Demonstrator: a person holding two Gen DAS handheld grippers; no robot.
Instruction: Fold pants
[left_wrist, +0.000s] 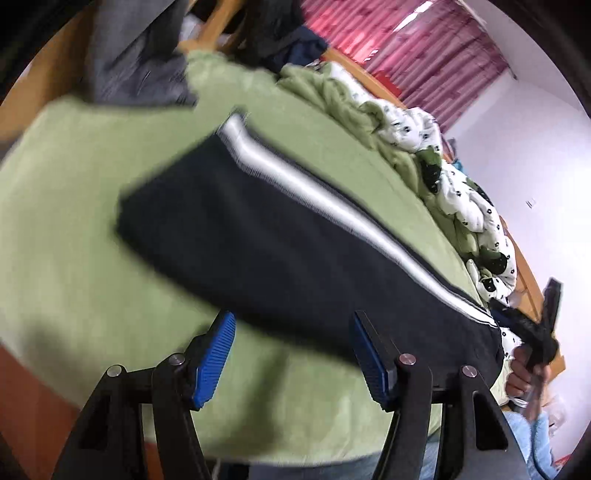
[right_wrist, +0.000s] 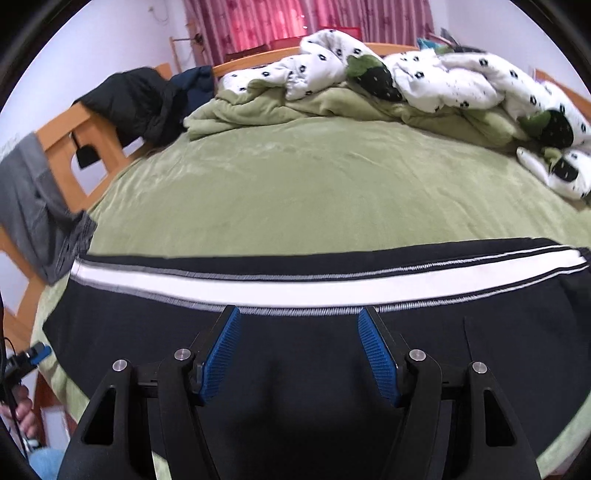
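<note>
The dark pants (right_wrist: 295, 343) with a white side stripe (right_wrist: 295, 286) lie flat across the green bed (right_wrist: 314, 184), while both the left gripper (left_wrist: 293, 356) and right gripper (right_wrist: 299, 354) hover above them, fingers spread wide and empty.

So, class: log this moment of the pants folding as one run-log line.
pants: flat on green bed cover, stripe up | left gripper: open, empty | right gripper: open, empty, over pants | fold: not finished
</note>
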